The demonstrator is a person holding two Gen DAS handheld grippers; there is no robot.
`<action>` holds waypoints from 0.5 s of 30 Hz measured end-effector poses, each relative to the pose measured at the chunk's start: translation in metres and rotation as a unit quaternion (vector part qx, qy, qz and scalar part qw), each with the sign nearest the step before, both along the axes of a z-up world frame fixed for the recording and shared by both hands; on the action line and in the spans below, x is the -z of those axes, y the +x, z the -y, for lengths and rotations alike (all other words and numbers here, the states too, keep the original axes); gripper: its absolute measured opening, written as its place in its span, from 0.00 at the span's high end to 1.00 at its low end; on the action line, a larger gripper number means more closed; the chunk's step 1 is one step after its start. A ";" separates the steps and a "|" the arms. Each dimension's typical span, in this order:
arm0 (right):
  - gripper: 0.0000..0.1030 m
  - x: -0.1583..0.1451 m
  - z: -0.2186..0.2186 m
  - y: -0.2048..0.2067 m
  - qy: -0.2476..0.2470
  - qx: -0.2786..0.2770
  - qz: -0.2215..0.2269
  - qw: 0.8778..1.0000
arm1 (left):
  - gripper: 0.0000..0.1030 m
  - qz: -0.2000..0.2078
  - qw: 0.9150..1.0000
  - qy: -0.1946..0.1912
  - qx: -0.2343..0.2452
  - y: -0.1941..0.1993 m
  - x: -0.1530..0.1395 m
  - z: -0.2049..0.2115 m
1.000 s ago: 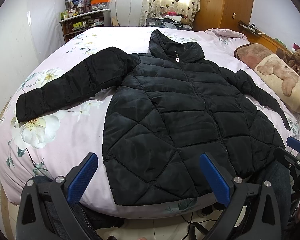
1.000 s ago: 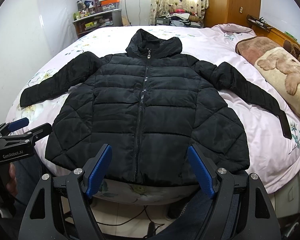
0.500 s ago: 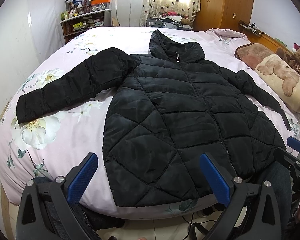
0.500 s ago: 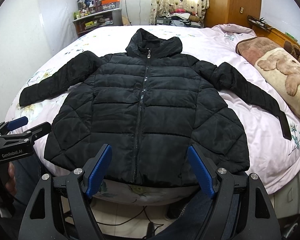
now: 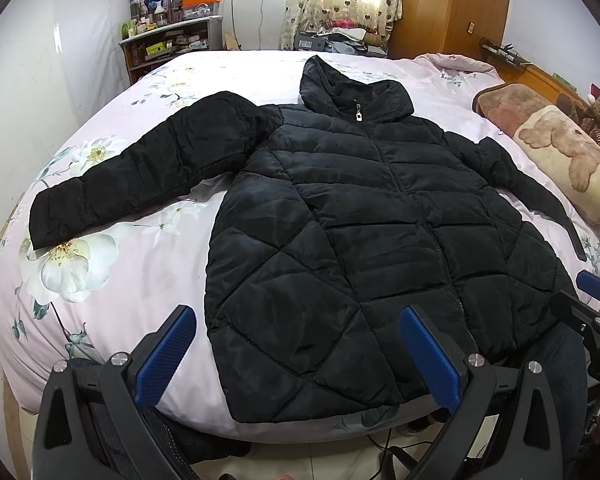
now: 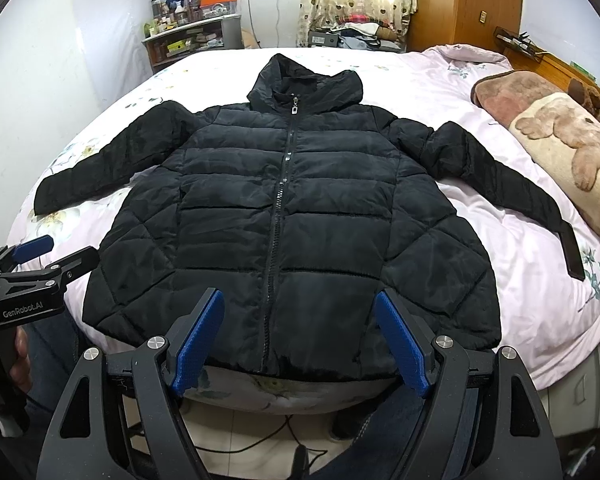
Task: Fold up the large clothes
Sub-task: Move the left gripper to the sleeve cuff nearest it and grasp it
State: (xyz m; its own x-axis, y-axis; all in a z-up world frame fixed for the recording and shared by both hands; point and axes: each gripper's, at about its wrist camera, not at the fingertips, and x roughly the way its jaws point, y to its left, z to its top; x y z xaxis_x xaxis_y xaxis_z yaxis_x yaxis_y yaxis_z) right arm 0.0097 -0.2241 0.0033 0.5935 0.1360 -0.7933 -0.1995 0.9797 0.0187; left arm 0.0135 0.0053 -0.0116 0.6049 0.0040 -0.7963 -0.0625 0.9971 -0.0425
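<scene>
A black quilted hooded jacket (image 5: 364, 216) (image 6: 284, 216) lies flat and zipped on the bed, front up, hood toward the far side, both sleeves spread outward. My left gripper (image 5: 296, 344) hangs open at the bed's near edge, over the jacket's lower left hem, holding nothing. My right gripper (image 6: 300, 336) is open too, just before the middle of the hem, with nothing between its blue pads (image 6: 198, 344). The left gripper (image 6: 32, 256) also shows at the left edge of the right wrist view, and the right gripper (image 5: 596, 292) at the right edge of the left wrist view.
The bed has a pink floral sheet (image 5: 100, 272) (image 6: 540, 280). A bear-print pillow (image 5: 568, 160) (image 6: 572, 152) and plush toys lie at the right. Shelves (image 5: 168, 40), a curtain and a wooden wardrobe (image 6: 460, 0) stand beyond. Cables and a person's legs are below the bed edge.
</scene>
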 end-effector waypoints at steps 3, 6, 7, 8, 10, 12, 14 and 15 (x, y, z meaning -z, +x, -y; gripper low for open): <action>0.24 0.002 0.000 0.009 -0.001 0.000 -0.005 1.000 | 0.00 -0.004 1.000 0.001 -0.003 0.006 0.004 -0.003; 0.24 0.004 -0.002 0.018 -0.004 -0.004 -0.006 1.000 | 0.00 -0.004 1.000 0.007 -0.010 0.014 0.008 -0.011; 0.24 0.005 -0.004 0.023 -0.005 -0.006 -0.006 1.000 | 0.00 -0.004 1.000 0.009 -0.013 0.018 0.011 -0.015; 0.24 0.006 -0.005 0.026 -0.004 -0.008 -0.007 1.000 | 0.00 -0.004 1.000 0.011 -0.016 0.022 0.013 -0.020; 0.24 0.009 -0.009 0.036 -0.008 -0.013 -0.006 1.000 | 0.00 -0.006 1.000 0.012 -0.027 0.031 0.019 -0.031; 0.24 0.012 -0.014 0.048 -0.010 -0.018 -0.006 1.000 | 0.00 -0.008 0.999 0.017 -0.047 0.041 0.026 -0.045; 0.24 0.017 -0.018 0.062 -0.007 -0.021 -0.012 1.000 | 0.00 -0.005 0.998 0.014 -0.060 0.050 0.032 -0.060; 0.24 0.020 -0.020 0.068 -0.005 -0.022 -0.013 1.000 | 0.00 -0.003 0.998 0.014 -0.067 0.054 0.035 -0.066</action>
State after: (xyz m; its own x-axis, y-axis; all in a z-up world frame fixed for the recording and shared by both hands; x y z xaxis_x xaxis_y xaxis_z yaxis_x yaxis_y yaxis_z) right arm 0.0776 -0.2037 -0.0163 0.5664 0.1543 -0.8096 -0.2426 0.9700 0.0151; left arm 0.0674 0.0715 -0.0467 0.5921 0.1070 -0.7987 -0.1948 0.9808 -0.0130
